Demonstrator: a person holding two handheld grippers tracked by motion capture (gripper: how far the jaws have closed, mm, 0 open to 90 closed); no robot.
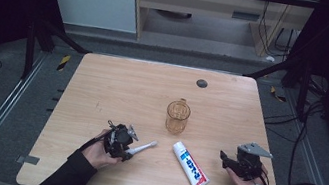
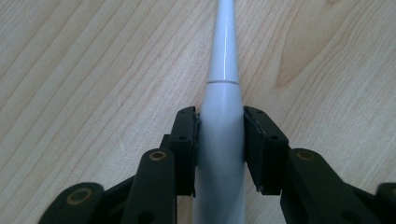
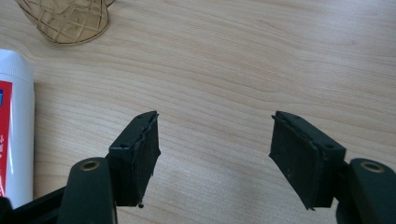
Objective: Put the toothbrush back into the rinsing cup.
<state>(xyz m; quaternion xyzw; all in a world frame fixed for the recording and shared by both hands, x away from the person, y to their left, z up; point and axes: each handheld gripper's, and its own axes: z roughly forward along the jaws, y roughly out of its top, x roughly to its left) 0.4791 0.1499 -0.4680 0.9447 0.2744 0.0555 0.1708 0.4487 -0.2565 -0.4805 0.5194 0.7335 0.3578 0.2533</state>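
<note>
Grabbing step, by the look of it: over on the left, left gripper [image 2: 219, 126] clamped narrow around the fat end of a white plastic electric toothbrush [image 2: 220, 140], pads [image 2: 189, 140] pressed snug on both flanks of the handle. Lying flat on the pale wooden worktop [image 1: 118, 85], slim neck pointing off toward the middle, brush head toward the cup. Glossy, smooth, tapered, with a seam where the neck joins the body, so probably a bit slippery and keen to swivel if lifted by one end. Next up, most likely: a straight lift, kept level, then a tilt to get it upright before heading for the cup. Moving along to the middle: amber see-through plastic cup with a diamond pattern and a small handle [image 1: 177, 116], standing upright, well apart from the brush. Just right of that, a white squeeze tube of toothpaste with red and blue print [image 1: 190, 166], lying flat and slanted, cap end nearer the cup. Far right: right gripper [image 3: 215, 154] hanging wide open over bare wood, nothing between the pads, tube off to one side in the right gripper view. Looks parked and waiting, probably lined up for the paste once the brush is sorted. Small dark round plug [image 1: 201, 83] near the far edge, not part of the action.
</note>
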